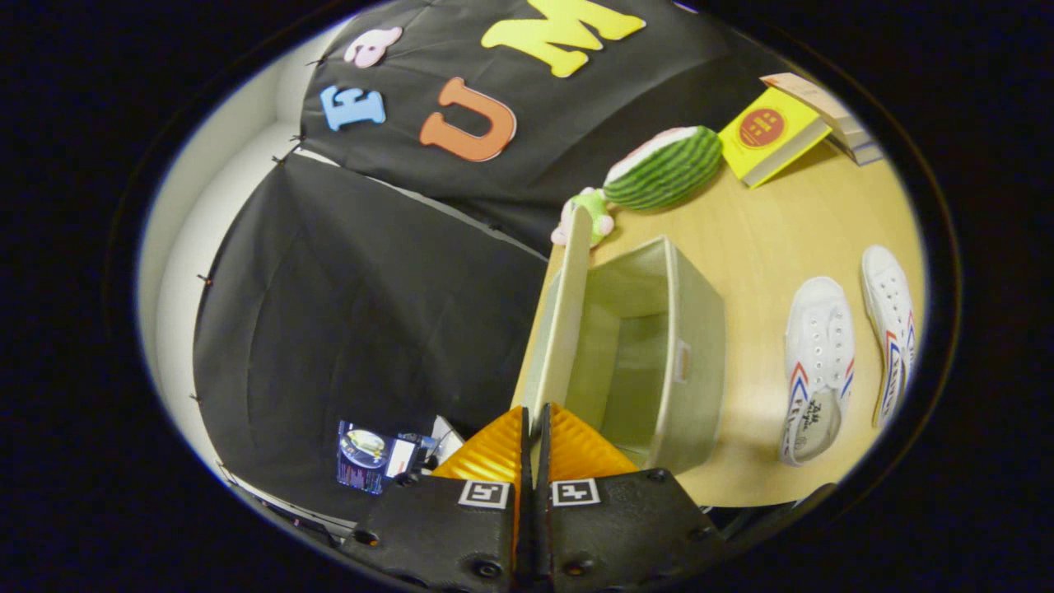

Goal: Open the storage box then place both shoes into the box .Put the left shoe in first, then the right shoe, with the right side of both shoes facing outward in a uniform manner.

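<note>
Gripper view looks along the two orange fingers of the gripper (535, 436), which are drawn almost together on the near edge of the lid (568, 321). The thin panel runs edge-on from between the pads away toward the far end of the storage box (700, 346), standing upright along the box's left wall. Both fingers appear to press on the lid, one on each face.

As for progress, opening the box looks done or nearly so: the lid is swung up and the mouth of the box is fully exposed just ahead and to the right of the fingers. The box is a pale fabric bin, and its inside shows bare walls and floor, with nothing in it.

Neither shoe has gone in yet. Both white shoes lie on the wooden table (766, 222) well to the right of the fingers, beyond the box's right wall: the nearer shoe (815, 362) beside the box, the farther shoe (891, 329) just past it. Which is the left I cannot tell with confidence.

What remains, by my judgement: let go of the lid, then load the left shoe, then the right.
</note>
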{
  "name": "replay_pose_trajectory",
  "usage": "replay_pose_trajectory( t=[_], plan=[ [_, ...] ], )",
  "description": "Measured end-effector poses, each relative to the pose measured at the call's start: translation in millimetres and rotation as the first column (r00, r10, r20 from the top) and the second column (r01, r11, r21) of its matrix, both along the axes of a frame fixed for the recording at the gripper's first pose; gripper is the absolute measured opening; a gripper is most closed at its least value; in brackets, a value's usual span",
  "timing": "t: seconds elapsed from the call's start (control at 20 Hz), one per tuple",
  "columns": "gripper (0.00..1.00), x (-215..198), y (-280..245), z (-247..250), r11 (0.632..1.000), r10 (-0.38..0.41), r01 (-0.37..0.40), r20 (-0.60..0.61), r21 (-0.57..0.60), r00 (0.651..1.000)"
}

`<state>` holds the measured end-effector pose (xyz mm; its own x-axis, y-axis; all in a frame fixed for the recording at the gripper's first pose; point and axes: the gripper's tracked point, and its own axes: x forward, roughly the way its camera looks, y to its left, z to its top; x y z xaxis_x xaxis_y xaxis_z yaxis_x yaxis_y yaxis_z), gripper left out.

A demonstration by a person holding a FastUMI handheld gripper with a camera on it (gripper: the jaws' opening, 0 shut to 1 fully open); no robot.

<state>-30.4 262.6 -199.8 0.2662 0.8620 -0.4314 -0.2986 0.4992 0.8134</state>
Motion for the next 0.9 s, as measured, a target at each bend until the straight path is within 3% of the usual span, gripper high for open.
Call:
replay_pose_trajectory(
  t=[0.25, 0.4, 0.5, 0.65, 0.9],
  plan=[
    [0.05, -10, 74, 43, 0.994, 0.11, -0.11, 0.124, -0.008, 0.986],
    [0.05, -18, 118, 45, 0.985, 0.172, -0.162, 0.195, -0.066, 0.966],
    [0.1, -23, 141, 45, 0.976, 0.202, -0.173, 0.254, -0.13, 0.946],
    [0.43, -19, 156, 46, 0.97, 0.214, -0.159, 0.339, -0.182, 0.916],
    [0.84, 4, 125, 47, 0.962, 0.159, -0.043, 0.426, -0.27, 0.891]
  ],
)
